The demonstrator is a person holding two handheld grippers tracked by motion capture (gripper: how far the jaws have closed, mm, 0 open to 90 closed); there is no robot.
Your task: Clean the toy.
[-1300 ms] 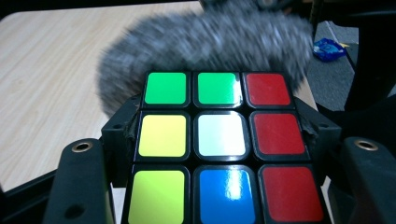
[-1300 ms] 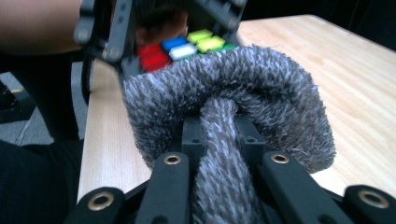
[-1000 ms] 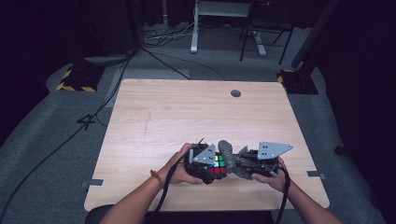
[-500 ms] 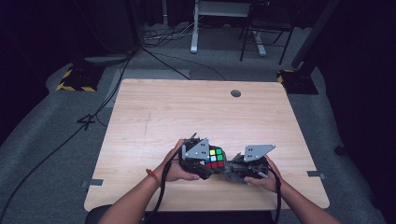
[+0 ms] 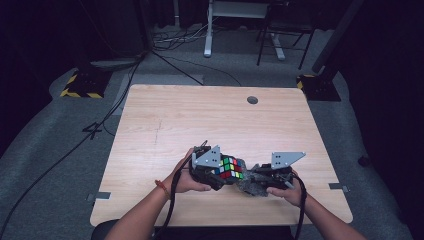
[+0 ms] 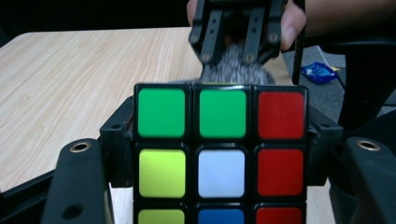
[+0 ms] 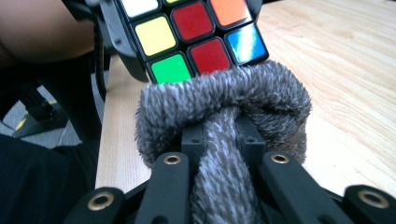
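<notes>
Both forearms enter from near edge of tabletop, angled inward, hands close together near that edge. Left hand [image 5: 186,179] wraps left tool [image 5: 220,172], jaws clamped tight, tool pointing toward right hand. Right hand [image 5: 289,189] grips right tool [image 5: 252,181], jaws closed, tool pointing toward left hand. Tool tips nearly meet between hands.

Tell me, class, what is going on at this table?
A person sits at the wooden table with a two-jaw gripper in each hand. The left gripper is clamped on a colourful puzzle cube, held just above the near part of the table. The right gripper is shut on a fuzzy grey cloth, bunched between its jaws and pressed against one side of the cube. It looks like the cube is being wiped with the cloth.
</notes>
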